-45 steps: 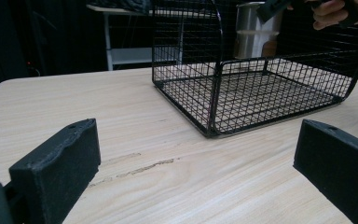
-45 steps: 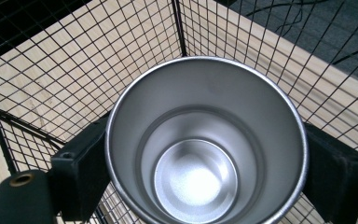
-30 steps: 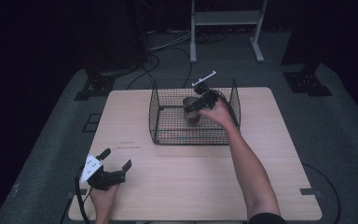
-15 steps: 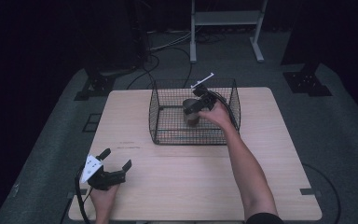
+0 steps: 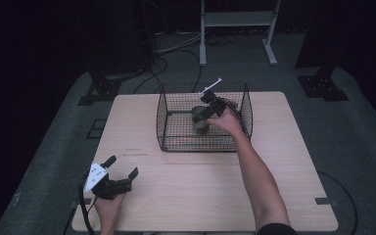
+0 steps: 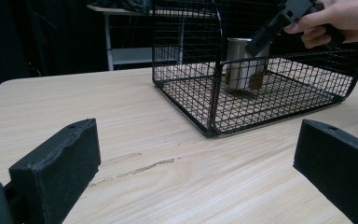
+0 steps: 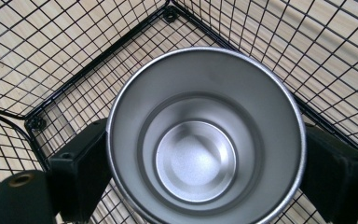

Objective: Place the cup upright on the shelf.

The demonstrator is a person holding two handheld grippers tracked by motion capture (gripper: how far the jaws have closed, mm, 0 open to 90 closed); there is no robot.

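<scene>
Little has shifted over the past second: the right hand-held gripper (image 5: 203, 115) remains lowered into the black wire basket (image 5: 176, 138) at the far middle of the counter (image 5: 215, 196), its jaws straddling a steel cup (image 5: 200, 119) that stands upright on the basket floor. The right gripper view looks straight down into the empty cup (image 7: 200, 140), a jaw close against each side, apparently clamped on it, though contact is hard to confirm. At the near left corner, the left hand-held gripper (image 5: 122, 175) rests idle on the counter, jaws wide apart. The pause suggests the grasp is being settled before the cup is lifted out of the basket.
</scene>
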